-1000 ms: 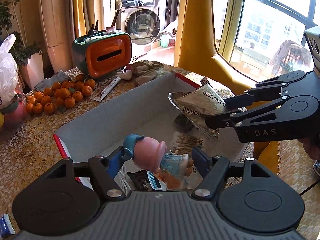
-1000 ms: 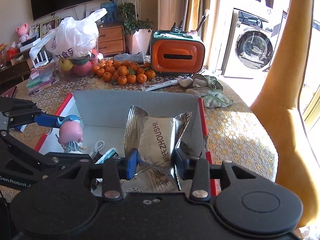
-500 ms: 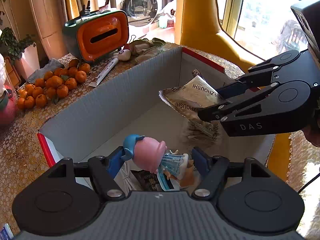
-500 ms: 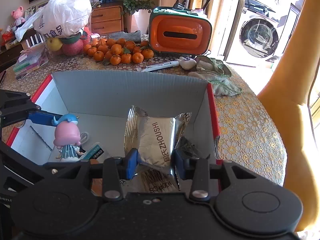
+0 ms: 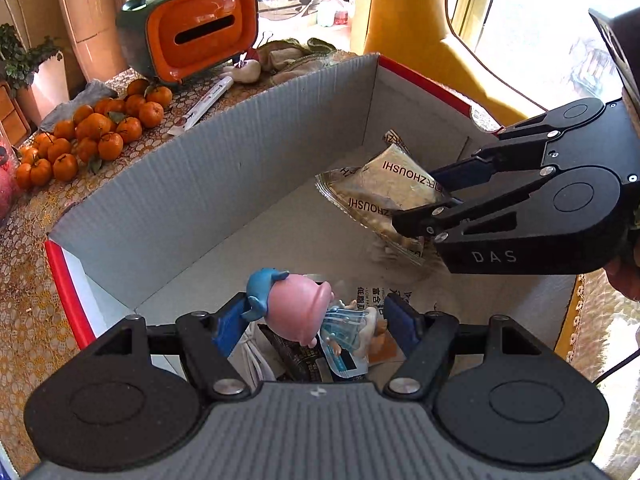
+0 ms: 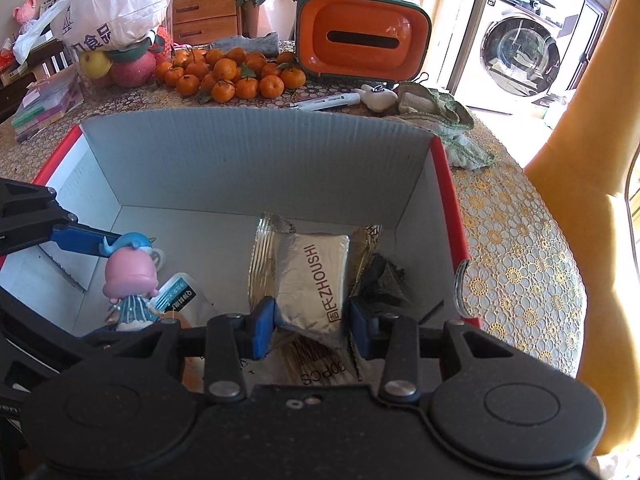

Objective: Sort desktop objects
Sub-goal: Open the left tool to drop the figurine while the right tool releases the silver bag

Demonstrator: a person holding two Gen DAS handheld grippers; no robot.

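Note:
A grey cardboard box with red rims point(image 5: 192, 184) point(image 6: 256, 160) stands on the patterned table. My left gripper point(image 5: 316, 322) is shut on a pink-headed doll with a blue whale hat point(image 5: 298, 312) point(image 6: 130, 276), held low inside the box over small packets and a white cable. My right gripper point(image 6: 310, 324) point(image 5: 436, 204) is shut on a silver foil snack packet point(image 6: 312, 276) point(image 5: 384, 188), also inside the box near its right wall, above a packet of sticks point(image 6: 316, 360).
Behind the box lie several tangerines point(image 6: 232, 72) point(image 5: 96, 128), an orange and green tissue case point(image 6: 360, 44) point(image 5: 192, 36), a white pen point(image 6: 326, 101), a small white figure point(image 6: 378, 96) and a crumpled cloth point(image 6: 440, 116). A white plastic bag point(image 6: 112, 4) with fruit stands far left. A yellow chair point(image 6: 580, 208) is at right.
Both grippers have gone down and forward into the box, still holding the doll and the foil packet. The box walls now fill more of each view.

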